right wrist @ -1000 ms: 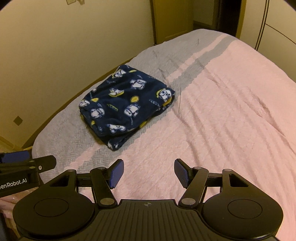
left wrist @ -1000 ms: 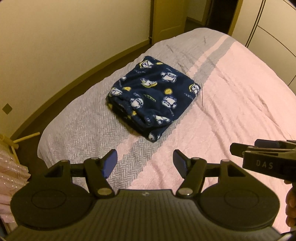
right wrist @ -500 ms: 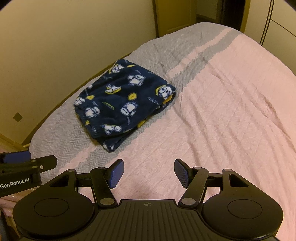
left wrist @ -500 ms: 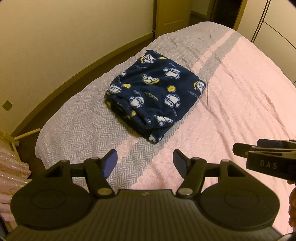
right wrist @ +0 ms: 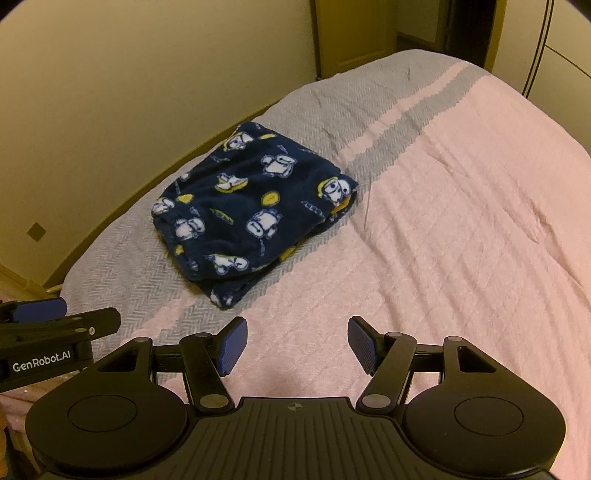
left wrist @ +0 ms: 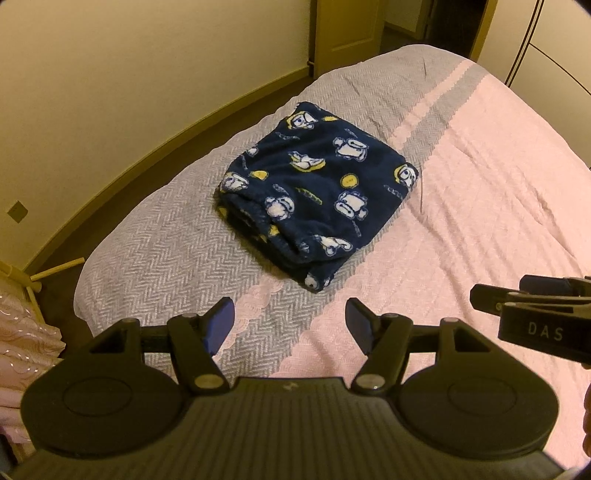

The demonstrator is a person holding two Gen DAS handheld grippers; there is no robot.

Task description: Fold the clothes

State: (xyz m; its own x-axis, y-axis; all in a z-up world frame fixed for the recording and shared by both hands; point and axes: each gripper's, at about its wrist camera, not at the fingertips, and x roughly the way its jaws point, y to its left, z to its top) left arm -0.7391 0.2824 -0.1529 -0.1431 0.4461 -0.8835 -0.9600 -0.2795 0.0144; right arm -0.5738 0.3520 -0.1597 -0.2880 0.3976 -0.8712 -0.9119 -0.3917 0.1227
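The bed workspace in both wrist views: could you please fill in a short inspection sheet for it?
Surface: bed cover, pink with a grey herringbone band along its left side, lightly creased.
Job's things: navy printed fleece garment, folded into a compact bundle, lying mostly on the grey band.
Clutter: nothing seen on the bed.
Grippers: left gripper and right gripper both over the near end of the bed, jaws open, nothing between them, apart from the garment.
Cables: nothing seen.
Surroundings: cream wall at left, door beyond the bed, pale fabric at lower left.
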